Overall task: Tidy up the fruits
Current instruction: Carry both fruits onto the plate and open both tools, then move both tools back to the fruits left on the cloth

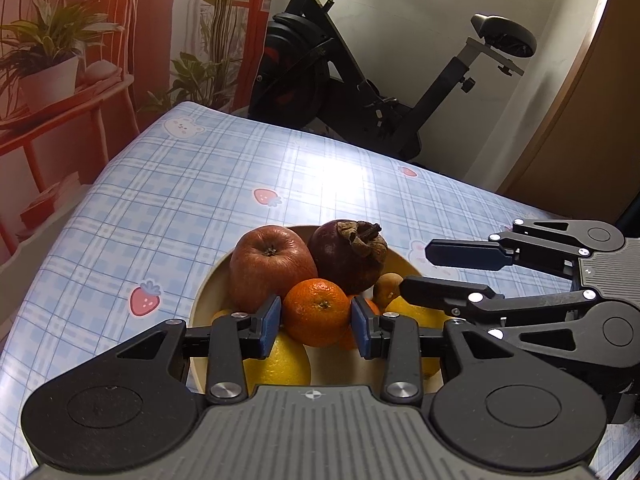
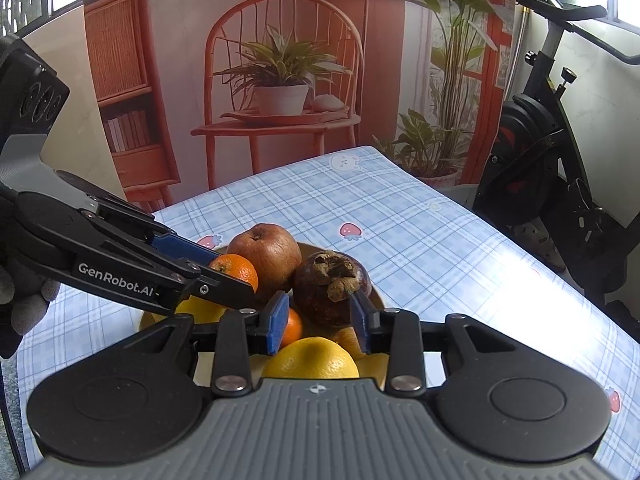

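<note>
Mandarin, light and soft-skinned, sits pinched at its sides by left gripper; right gripper gapes around mangosteen.

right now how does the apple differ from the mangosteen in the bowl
The apple is reddish-brown with a small sunken stem; the mangosteen is dark purple with a dried, curled brown calyx on top. The apple looks a little larger and its skin is wrinkled, while the mangosteen's rind looks smoother. The apple sits nearer the left gripper, which is closed on a tangerine. Both are roundish and rest side by side in the bowl.
</note>
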Tool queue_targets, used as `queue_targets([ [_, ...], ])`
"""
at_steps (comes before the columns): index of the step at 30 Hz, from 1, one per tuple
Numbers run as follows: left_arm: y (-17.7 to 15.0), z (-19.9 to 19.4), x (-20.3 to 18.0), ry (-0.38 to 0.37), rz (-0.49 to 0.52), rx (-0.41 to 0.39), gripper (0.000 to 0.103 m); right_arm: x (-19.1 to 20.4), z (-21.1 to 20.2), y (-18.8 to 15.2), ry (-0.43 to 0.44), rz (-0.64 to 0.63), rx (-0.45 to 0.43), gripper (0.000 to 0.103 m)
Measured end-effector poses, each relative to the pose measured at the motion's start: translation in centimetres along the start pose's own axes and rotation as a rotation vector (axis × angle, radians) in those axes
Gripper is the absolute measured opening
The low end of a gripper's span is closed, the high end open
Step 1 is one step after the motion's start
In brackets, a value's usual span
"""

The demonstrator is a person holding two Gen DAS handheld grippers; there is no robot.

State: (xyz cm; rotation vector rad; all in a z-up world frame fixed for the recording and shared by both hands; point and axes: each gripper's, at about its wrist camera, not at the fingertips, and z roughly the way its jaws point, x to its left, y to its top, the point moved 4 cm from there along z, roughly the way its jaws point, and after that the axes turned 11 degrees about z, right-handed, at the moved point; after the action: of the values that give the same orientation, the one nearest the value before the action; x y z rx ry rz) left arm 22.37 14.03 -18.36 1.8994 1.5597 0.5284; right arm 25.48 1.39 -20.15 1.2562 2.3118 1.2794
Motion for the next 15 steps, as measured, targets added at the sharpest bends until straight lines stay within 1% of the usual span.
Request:
queue_targets([
  [9, 0.3, -1.7, -0.3, 0.035, 0.004, -0.027, 0.04, -0.7, -3.0, -0.9, -0.036, 0.046, -0.032, 0.036],
  [15, 0.7, -3.0, -1.6, 0.045, 0.029, -0.055, 0.04, -1.8, -6.3, -2.0, -0.089, 0.098, -0.067, 0.036],
])
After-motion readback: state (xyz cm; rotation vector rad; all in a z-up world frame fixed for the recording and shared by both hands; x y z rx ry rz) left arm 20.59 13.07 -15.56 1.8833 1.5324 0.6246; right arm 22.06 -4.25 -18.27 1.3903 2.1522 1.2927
